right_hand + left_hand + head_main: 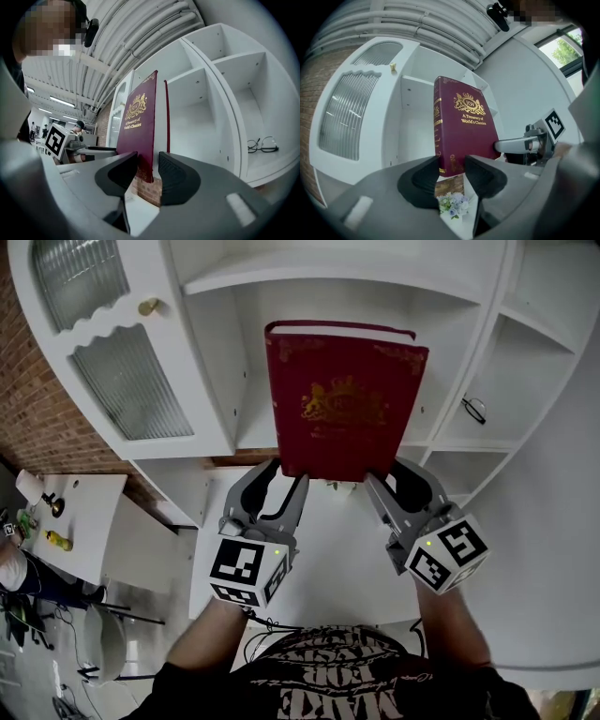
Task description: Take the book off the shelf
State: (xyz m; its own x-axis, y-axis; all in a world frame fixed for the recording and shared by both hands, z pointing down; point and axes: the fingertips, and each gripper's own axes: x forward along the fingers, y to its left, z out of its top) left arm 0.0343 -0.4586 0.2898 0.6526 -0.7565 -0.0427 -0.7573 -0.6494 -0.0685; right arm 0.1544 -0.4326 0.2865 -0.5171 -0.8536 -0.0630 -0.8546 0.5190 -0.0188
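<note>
1. Book (345,399): a thick hardcover with smooth dark red boards, gold embossed ornament and a white page block. It stands upright in the air in front of the open middle compartment of the white shelf unit (234,362).
2. The shelf unit is painted white with flat boards. Its left door (127,381) has ribbed glass with a scalloped top edge, and a small brass knob (148,307).
3. A pair of thin-framed glasses (262,145) lies on a right-hand shelf board.
4. Both bare forearms reach forward side by side, with the grippers pointing level at the shelf and their marker cubes nearest the person.
5. The left gripper (450,171) is clamped on the book's lower corner at the spine, its dark ridged pads pressing both covers.
6. The right gripper (147,171) grasps the opposite lower corner, at the page edge.
7. The front cover reads "A Treasury of World's Classics" beneath a gold crest lettered "RW". The spine lettering is too small to read.
8. Small pale flowers (452,204) show below the left gripper's jaws.
</note>
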